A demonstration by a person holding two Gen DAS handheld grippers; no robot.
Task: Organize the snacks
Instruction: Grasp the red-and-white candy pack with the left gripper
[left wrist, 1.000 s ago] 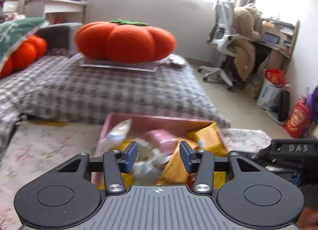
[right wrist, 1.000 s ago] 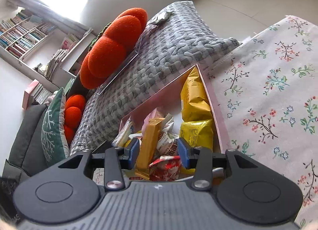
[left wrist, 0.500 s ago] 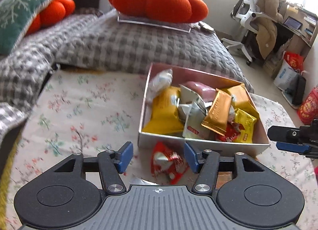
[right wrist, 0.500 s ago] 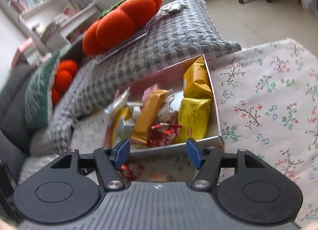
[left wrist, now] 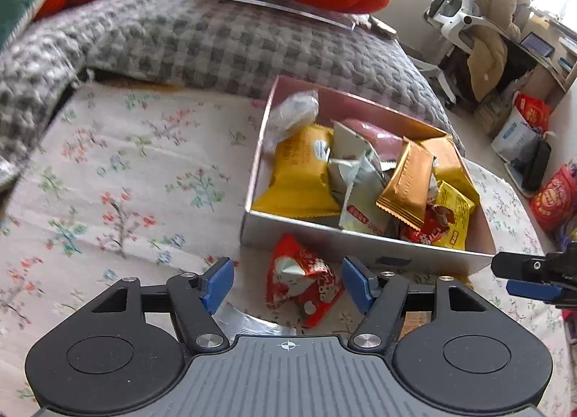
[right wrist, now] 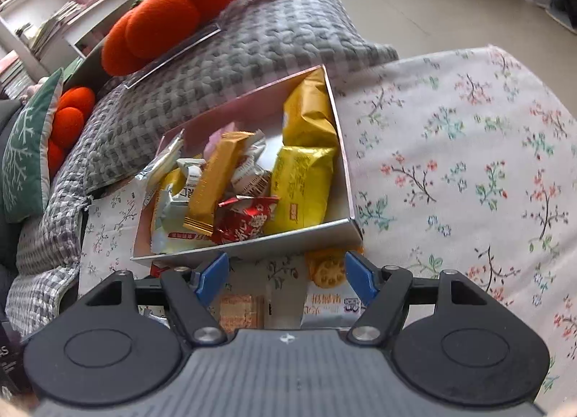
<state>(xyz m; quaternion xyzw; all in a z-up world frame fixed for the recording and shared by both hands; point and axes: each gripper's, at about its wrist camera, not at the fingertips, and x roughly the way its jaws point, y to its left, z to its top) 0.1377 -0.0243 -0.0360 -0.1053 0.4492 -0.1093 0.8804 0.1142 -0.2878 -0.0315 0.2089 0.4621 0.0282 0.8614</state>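
1. A shallow pink snack box sits on a floral tablecloth, filled with wrapped snacks.
2. A red snack packet lies just outside the box's near wall, between the spread, empty fingers of the left gripper.
3. The right gripper is spread wide too, above a cracker packet near the box's near-right corner.

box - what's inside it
The box holds mixed snack packets: yellow bags, a gold bar, silver packs, a red one. Whatever lies beneath the pile is hidden.
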